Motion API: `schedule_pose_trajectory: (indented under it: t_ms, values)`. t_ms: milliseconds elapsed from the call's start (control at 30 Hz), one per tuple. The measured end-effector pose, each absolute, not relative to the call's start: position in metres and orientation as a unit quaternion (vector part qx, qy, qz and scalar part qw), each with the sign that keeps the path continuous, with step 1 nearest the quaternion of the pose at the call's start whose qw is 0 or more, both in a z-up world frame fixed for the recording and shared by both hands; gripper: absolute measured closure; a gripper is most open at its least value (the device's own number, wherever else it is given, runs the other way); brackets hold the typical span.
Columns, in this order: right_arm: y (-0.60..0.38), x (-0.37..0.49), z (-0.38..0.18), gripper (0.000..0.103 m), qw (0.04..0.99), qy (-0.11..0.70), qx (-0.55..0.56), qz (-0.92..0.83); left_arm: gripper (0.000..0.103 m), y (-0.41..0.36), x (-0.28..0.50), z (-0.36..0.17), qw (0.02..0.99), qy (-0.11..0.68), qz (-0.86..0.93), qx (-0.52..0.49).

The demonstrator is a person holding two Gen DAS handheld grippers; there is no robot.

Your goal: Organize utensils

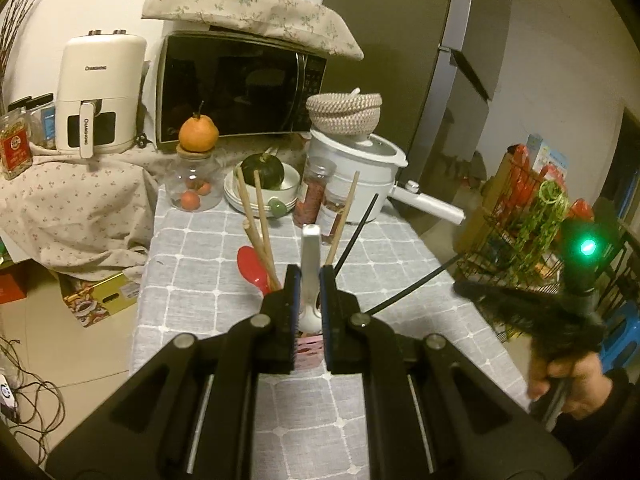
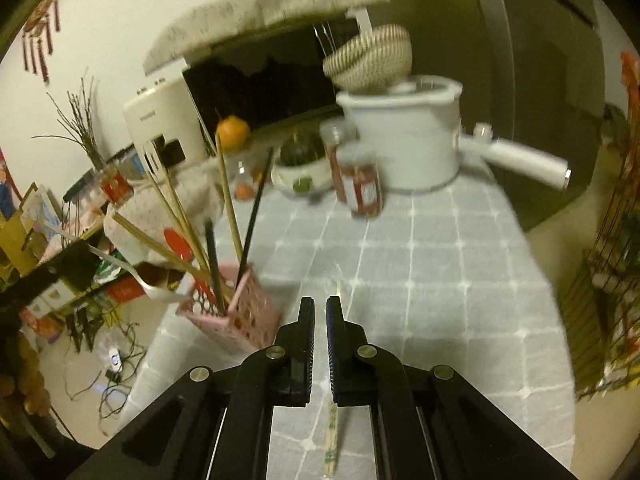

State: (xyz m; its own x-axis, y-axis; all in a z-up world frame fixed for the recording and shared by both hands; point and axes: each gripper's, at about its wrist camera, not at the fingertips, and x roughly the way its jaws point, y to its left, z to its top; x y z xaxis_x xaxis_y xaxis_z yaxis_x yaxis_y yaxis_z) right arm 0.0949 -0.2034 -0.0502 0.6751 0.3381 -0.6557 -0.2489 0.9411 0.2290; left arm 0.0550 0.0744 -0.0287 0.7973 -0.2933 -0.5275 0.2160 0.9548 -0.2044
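Note:
My left gripper (image 1: 310, 270) is shut on the handle of a white spoon (image 1: 311, 248), whose bowl dips into the pink perforated holder (image 1: 308, 350) just below the fingers. The holder (image 2: 240, 320) stands near the table's left edge with several wooden chopsticks (image 2: 228, 200), black chopsticks (image 2: 254, 216) and a red spoon (image 1: 252, 264) in it. My right gripper (image 2: 320, 300) hangs above the checked cloth to the holder's right, shut on a thin wooden chopstick (image 2: 333, 440) that runs along the gap between its fingers. In the left wrist view the right gripper (image 1: 460, 288) is a dark blur held by a hand (image 1: 568, 384).
At the back of the table stand a white pot with a long handle (image 2: 404, 148), spice jars (image 2: 360, 184), a bowl with a green squash (image 1: 262, 172), a glass jar topped by an orange fruit (image 1: 198, 132), a microwave (image 1: 240, 88) and an air fryer (image 1: 100, 92). A wire rack (image 1: 520, 216) stands at the right.

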Motion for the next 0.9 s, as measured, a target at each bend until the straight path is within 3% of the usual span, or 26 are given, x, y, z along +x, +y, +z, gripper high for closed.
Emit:
schedule_pose_trajectory:
  t_ms: [233, 300, 367, 433, 733, 800, 867, 900]
  values:
    - [-0.203, 0.108, -0.060, 0.095, 0.897, 0.401, 0.054, 0.178, 0.093, 0.075, 0.065, -0.032, 0.941, 0.302, -0.126, -0.082]
    - [-0.201, 0.122, -0.081, 0.083, 0.883, 0.435, 0.047, 0.171, 0.093, 0.074, 0.063, -0.029, 0.943, 0.297, -0.128, -0.079]
    - [-0.202, 0.135, -0.102, 0.063, 0.873, 0.460, 0.051, 0.156, 0.093, 0.074, 0.061, -0.027, 0.944, 0.294, -0.131, -0.078]
    - [-0.201, 0.155, -0.129, 0.059, 0.858, 0.490, 0.053, 0.146, 0.093, 0.074, 0.061, -0.026, 0.944, 0.293, -0.133, -0.078]
    - [-0.178, 0.196, -0.189, 0.060, 0.835, 0.530, 0.029, 0.148, 0.093, 0.083, 0.065, -0.028, 0.942, 0.297, -0.129, -0.088]
    - [-0.170, 0.199, -0.194, 0.067, 0.844, 0.518, 0.002, 0.139, 0.093, 0.084, 0.065, -0.028, 0.942, 0.298, -0.127, -0.089]
    - [-0.166, 0.201, -0.195, 0.090, 0.848, 0.514, -0.023, 0.124, 0.093, 0.084, 0.066, -0.029, 0.941, 0.300, -0.127, -0.090]
    - [-0.168, 0.203, -0.195, 0.092, 0.848, 0.515, -0.023, 0.119, 0.093, 0.084, 0.066, -0.029, 0.941, 0.300, -0.128, -0.090]
